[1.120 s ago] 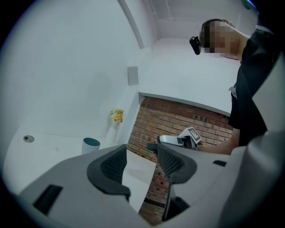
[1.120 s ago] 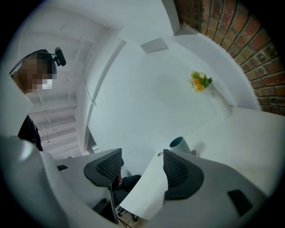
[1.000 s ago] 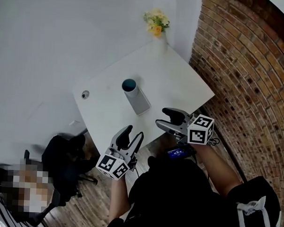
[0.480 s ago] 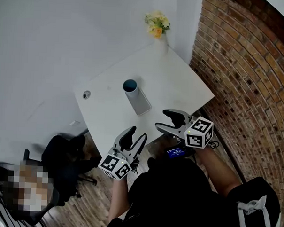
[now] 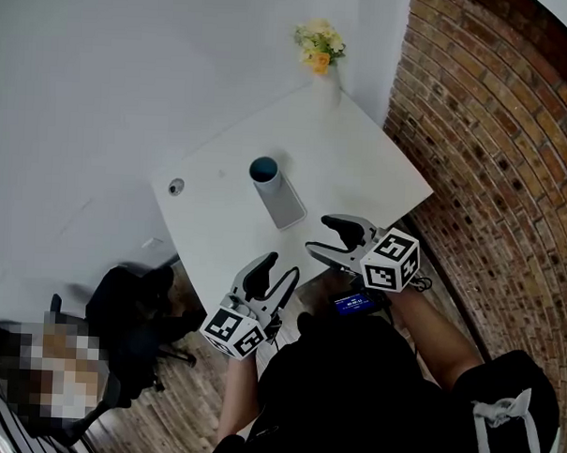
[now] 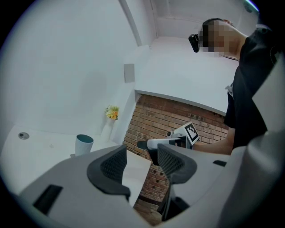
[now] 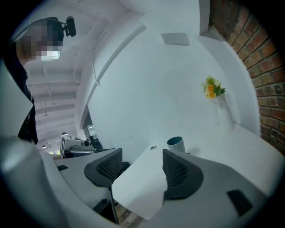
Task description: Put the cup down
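Cup (image 5: 277, 197) upright mid-surface (image 5: 361, 159), apart from every edge; open surface all round it. Teal interior, contents not visible. Both grippers by the edge nearest the person, short of the cup: left gripper (image 5: 275, 270) fingers spread, empty; right gripper (image 5: 321, 235) likewise. Flower vase (image 5: 319, 42) at corner beyond cup

I hold my left gripper (image 5: 279, 268) and my right gripper (image 5: 322, 234) at the near edge of the white table (image 5: 361, 159), each with its jaws apart. The cup (image 5: 277, 194), pale outside and teal inside, stands on the table near its middle, apart from both. Yellow flowers (image 5: 318, 42) sit at the far corner, beside the brick wall (image 5: 494, 136). A small round fitting (image 5: 176, 186) lies near the left corner.
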`<act>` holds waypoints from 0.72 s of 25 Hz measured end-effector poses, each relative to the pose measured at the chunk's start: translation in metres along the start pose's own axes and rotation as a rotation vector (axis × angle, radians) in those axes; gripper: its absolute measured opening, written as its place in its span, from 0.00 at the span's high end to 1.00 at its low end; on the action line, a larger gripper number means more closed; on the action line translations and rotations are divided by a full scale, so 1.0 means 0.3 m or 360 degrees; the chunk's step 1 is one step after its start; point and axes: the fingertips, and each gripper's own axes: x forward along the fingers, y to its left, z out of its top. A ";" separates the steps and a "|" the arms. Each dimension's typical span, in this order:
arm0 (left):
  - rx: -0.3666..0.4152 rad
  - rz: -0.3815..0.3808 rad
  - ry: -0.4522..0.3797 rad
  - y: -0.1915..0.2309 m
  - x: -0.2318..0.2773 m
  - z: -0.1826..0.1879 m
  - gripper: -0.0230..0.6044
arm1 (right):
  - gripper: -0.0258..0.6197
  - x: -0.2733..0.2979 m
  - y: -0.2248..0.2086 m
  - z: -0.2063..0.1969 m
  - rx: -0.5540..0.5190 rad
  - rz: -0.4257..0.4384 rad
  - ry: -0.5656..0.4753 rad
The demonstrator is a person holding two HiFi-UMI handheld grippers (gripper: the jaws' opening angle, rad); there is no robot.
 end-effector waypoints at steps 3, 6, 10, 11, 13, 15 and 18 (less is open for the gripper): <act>-0.0004 0.0004 0.0002 0.008 0.002 -0.002 0.61 | 0.50 0.005 -0.013 0.002 -0.0006 -0.0009 0.0006; -0.0005 0.0008 0.0001 0.017 0.006 -0.003 0.61 | 0.50 0.011 -0.030 0.000 -0.0011 -0.0029 0.0015; -0.0005 0.0015 -0.0001 0.028 0.009 0.000 0.61 | 0.50 0.018 -0.046 -0.001 -0.0009 -0.0044 0.0022; -0.0005 0.0017 -0.0003 0.030 0.010 0.000 0.61 | 0.50 0.020 -0.048 0.000 -0.0008 -0.0044 0.0022; -0.0006 0.0020 -0.0004 0.033 0.010 0.001 0.61 | 0.50 0.022 -0.050 0.003 -0.0007 -0.0041 0.0019; -0.0007 0.0022 -0.0004 0.035 0.011 0.001 0.61 | 0.50 0.023 -0.054 0.005 -0.0008 -0.0038 0.0017; -0.0007 0.0022 -0.0005 0.042 0.017 0.002 0.61 | 0.51 0.027 -0.062 0.009 -0.0007 -0.0038 0.0016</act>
